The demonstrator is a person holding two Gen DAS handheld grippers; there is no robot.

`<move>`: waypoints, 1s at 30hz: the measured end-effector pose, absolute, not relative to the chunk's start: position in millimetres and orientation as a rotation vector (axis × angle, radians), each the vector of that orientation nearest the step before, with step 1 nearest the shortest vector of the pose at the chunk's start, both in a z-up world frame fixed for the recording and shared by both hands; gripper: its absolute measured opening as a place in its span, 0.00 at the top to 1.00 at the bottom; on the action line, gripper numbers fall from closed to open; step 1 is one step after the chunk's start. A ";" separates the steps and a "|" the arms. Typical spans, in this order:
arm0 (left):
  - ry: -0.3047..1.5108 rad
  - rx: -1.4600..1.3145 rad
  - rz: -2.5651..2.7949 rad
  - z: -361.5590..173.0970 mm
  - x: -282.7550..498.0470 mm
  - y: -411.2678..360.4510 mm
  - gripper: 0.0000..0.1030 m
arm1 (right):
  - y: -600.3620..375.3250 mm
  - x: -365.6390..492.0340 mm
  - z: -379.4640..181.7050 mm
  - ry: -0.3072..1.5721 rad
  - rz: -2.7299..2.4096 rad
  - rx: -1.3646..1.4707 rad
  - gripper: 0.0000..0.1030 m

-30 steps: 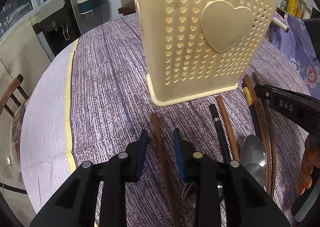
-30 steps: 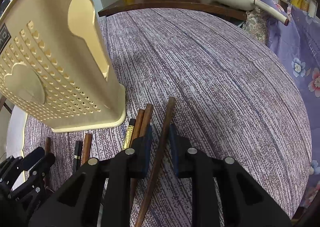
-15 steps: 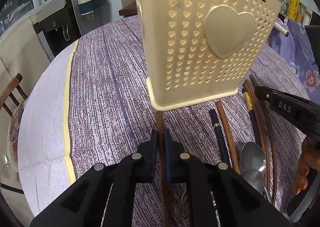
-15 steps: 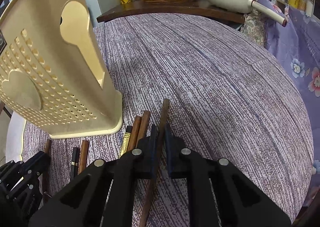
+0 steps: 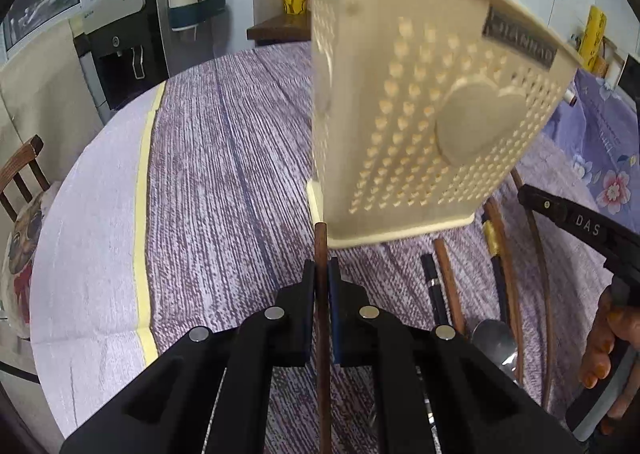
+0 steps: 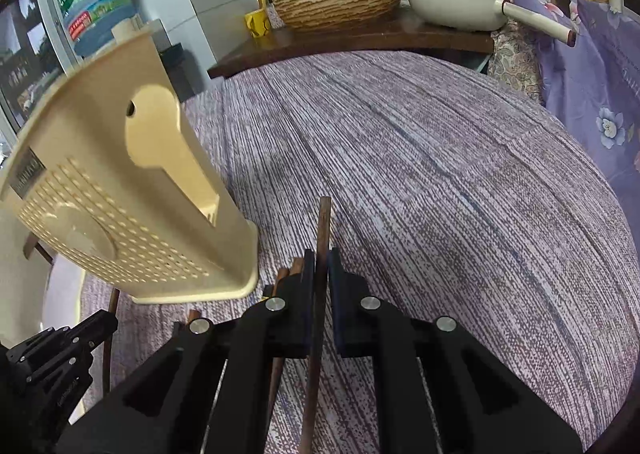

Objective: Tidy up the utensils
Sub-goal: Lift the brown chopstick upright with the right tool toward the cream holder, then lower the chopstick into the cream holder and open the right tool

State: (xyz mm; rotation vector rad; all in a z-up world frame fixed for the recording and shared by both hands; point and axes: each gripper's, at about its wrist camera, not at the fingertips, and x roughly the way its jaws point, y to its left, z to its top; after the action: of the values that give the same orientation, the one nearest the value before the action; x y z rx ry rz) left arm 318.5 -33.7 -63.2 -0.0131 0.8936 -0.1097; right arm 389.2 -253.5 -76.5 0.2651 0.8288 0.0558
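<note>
Holder (image 5: 408,141) interior hidden; each claw (image 5: 321,278) (image 6: 320,274) grips a chopstick (image 5: 322,318) (image 6: 320,254)

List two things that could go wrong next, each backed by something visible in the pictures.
1. Each gripper, left and right, pinches one thin chopstick; either could pivot or slip.
2. The left chopstick's tip sits right by the holder base; it might knock the holder.

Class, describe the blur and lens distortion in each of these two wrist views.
Left wrist view: the cream holder is motion-blurred, its label smeared; the gripped chopstick stays sharp. Right wrist view: sharper; fisheye bows the tablecloth, corners vignette black.
</note>
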 end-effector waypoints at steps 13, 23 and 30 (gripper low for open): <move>0.667 -0.092 -0.158 19.0 298.7 -15.5 0.93 | -268.1 352.2 -0.3 0.619 0.162 0.268 0.93; 0.545 -0.083 -0.159 62.8 271.9 -4.1 0.93 | -268.0 308.8 56.4 0.494 0.223 0.171 0.93; 0.496 -0.072 -0.145 79.6 256.1 5.1 0.93 | -274.8 296.6 71.7 0.486 0.235 0.144 0.93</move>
State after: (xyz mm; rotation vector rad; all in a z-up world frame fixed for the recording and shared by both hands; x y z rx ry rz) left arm 256.1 5.1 79.6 -0.0719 0.4963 -0.1450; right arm 296.6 -274.8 71.7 0.1441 0.4857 0.2354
